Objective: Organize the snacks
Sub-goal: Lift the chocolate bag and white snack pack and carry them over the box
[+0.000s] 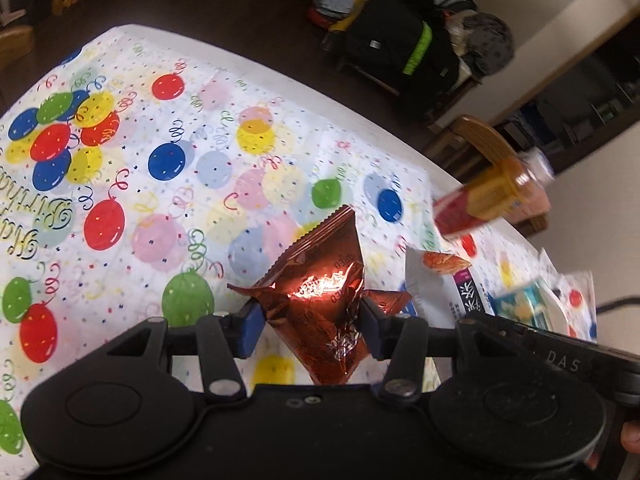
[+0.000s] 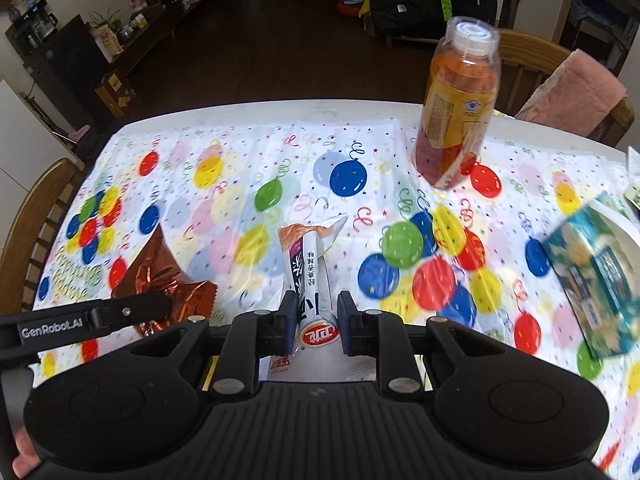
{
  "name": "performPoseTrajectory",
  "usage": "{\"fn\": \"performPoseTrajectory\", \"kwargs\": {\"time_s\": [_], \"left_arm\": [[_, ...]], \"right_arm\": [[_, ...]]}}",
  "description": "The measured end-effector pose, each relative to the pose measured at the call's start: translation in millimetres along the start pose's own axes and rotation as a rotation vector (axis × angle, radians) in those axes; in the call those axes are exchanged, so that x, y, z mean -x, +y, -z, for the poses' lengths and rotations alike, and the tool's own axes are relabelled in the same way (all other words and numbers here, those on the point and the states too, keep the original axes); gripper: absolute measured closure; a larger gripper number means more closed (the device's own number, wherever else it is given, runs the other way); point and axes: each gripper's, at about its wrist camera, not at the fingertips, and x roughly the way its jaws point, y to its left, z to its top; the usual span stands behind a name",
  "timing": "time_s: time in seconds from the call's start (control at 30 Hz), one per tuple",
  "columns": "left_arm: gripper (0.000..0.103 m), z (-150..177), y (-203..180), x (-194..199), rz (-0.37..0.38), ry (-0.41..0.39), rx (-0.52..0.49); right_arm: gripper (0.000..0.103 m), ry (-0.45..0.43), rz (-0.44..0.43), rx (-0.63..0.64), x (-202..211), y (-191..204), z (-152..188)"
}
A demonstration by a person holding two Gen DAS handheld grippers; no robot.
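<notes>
My left gripper [image 1: 312, 326] is shut on a crinkled copper-red foil snack packet [image 1: 320, 280], held above the balloon-print tablecloth [image 1: 160, 160]. The same packet [image 2: 160, 276] shows at the left of the right wrist view, with the left gripper's arm across it. My right gripper [image 2: 318, 322] is shut on a white snack packet [image 2: 308, 276] with black characters and a red logo; it points away from me. That white packet [image 1: 440, 284] appears right of the foil one in the left wrist view.
An orange juice bottle [image 2: 456, 108] stands at the far right of the table [image 2: 260, 114]. A teal box [image 2: 592, 272] lies on a white plate [image 2: 624, 224] at the right edge. Wooden chairs [image 2: 32, 232] flank the table; one carries a pink towel [image 2: 572, 92].
</notes>
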Motion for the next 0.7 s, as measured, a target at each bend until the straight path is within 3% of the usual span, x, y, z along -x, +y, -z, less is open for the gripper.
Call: {"fn": "performPoseTrajectory", "kwargs": {"time_s": [0.7], "left_arm": [[0.055,82,-39,103,0.133,0.083,-0.364]], "right_arm": [[0.082,-0.107,-0.018,-0.079,141,-1,121]]}}
